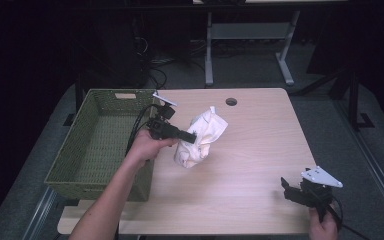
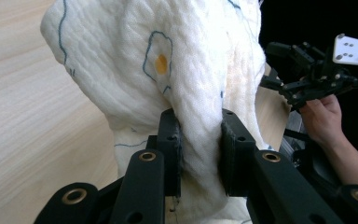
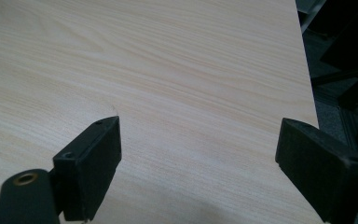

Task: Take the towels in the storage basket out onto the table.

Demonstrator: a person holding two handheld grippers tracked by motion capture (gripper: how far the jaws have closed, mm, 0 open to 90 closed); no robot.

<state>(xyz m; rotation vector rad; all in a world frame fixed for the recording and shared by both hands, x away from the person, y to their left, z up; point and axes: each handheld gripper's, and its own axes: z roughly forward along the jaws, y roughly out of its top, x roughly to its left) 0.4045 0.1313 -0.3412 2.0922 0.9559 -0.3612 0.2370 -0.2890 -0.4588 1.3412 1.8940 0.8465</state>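
The left gripper (image 1: 192, 138) pinches the cloth (image 1: 201, 137) in a bunched fold, likely to carry it into the basket (image 1: 100, 145) at nine o'clock. The right gripper (image 1: 286, 189), jaws wide and empty, waits at five o'clock, clear of the way.

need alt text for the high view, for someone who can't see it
A person's left gripper pinches a crumpled white cloth and holds it up over a light wooden table, beside an empty green woven basket at the table's left edge. The right gripper, jaws open and holding nothing, sits near the table's front right corner.
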